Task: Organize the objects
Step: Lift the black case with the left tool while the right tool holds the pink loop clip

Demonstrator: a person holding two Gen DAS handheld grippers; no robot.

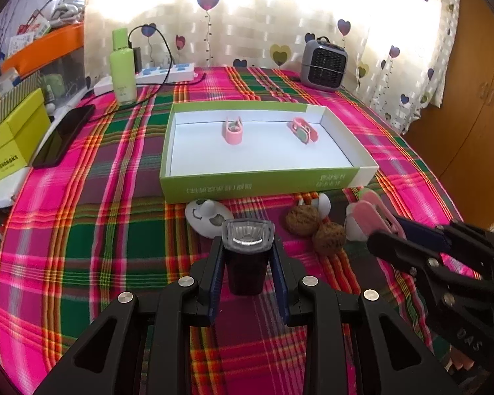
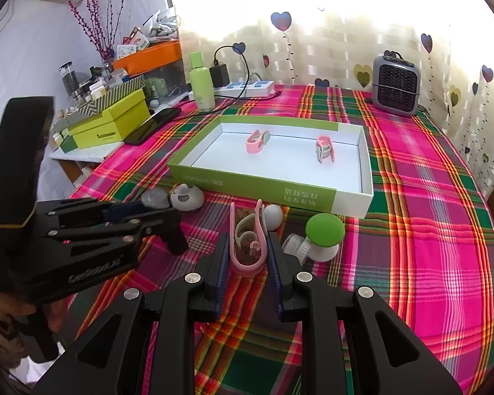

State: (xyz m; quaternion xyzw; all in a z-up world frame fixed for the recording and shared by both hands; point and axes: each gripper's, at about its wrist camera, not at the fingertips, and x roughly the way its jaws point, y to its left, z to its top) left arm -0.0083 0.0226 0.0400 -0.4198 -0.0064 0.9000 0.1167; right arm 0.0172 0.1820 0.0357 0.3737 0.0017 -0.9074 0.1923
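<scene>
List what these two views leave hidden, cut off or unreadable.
- Walnuts: right wrist view, almost wholly hidden behind the pink clip held in the right tongs.
- Black item in the left tongs: left wrist view, its lower end is hidden between the pads.
- Box print: both views, upside down and too small to read.
- Phone: its screen is dark.

A green bottle [image 1: 123,65], power strip [image 1: 168,73] and grey heater [image 1: 324,65] stand by the curtain [image 1: 263,26].
</scene>
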